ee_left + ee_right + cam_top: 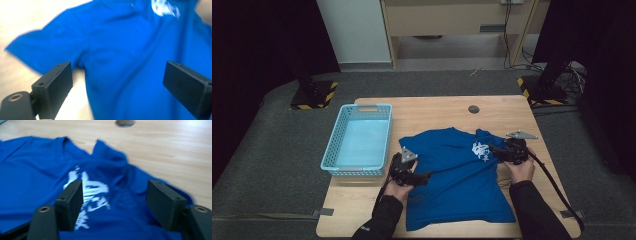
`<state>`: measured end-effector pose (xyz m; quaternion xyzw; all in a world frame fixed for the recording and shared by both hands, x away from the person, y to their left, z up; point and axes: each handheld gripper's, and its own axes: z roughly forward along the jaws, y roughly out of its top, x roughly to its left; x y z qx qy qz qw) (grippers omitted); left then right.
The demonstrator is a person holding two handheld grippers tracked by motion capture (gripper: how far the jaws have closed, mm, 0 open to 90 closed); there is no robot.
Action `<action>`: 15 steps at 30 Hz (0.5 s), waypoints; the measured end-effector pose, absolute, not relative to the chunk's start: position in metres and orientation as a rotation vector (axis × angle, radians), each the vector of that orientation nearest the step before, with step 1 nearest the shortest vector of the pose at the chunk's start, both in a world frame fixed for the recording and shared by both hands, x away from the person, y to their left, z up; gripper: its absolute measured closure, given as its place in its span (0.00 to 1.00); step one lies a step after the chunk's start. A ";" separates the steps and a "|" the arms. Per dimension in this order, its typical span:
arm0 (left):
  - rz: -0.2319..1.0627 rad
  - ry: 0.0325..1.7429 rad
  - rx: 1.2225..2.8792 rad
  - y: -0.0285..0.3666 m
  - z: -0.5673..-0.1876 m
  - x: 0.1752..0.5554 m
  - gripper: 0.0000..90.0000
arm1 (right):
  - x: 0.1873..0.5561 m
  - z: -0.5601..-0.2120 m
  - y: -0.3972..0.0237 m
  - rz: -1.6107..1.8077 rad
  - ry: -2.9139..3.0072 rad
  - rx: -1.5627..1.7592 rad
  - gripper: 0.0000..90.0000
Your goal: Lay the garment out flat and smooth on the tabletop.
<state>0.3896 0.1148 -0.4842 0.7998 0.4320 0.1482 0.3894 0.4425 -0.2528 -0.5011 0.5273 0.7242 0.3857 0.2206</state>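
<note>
High view: the counter carries a blue T-shirt, spread flat and unfolded beside the empty basket. Left gripper and right gripper hover over it, fingers spread, pinching nothing; folding seems hardly begun.

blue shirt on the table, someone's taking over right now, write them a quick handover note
Left gripper: open, nothing between the jaws, hovering over the left side of the blue t-shirt.
Right gripper: open, nothing held, over the shirt's white print near the right shoulder.
Shirt: lies print side up on the wooden table, mostly flat; the right sleeve looks folded in over the body, collar area rumpled.
Light blue basket: left of the shirt, nothing in it.
Done: possibly the first sleeve fold.
Left: probably the remaining folds and, likely, moving the shirt into the basket.
</note>
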 end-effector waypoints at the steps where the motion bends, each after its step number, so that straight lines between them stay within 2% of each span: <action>1: 0.390 1.103 2.039 0.111 -0.486 0.397 0.09 | 0.443 -0.504 -0.250 1.069 2.019 1.463 0.32; 9: 0.422 1.158 2.087 0.082 -0.509 0.436 0.12 | 0.448 -0.523 -0.235 0.998 2.092 1.463 0.30; 15: 0.448 1.207 2.128 0.079 -0.522 0.446 0.12 | 0.456 -0.531 -0.236 0.958 2.099 1.479 0.30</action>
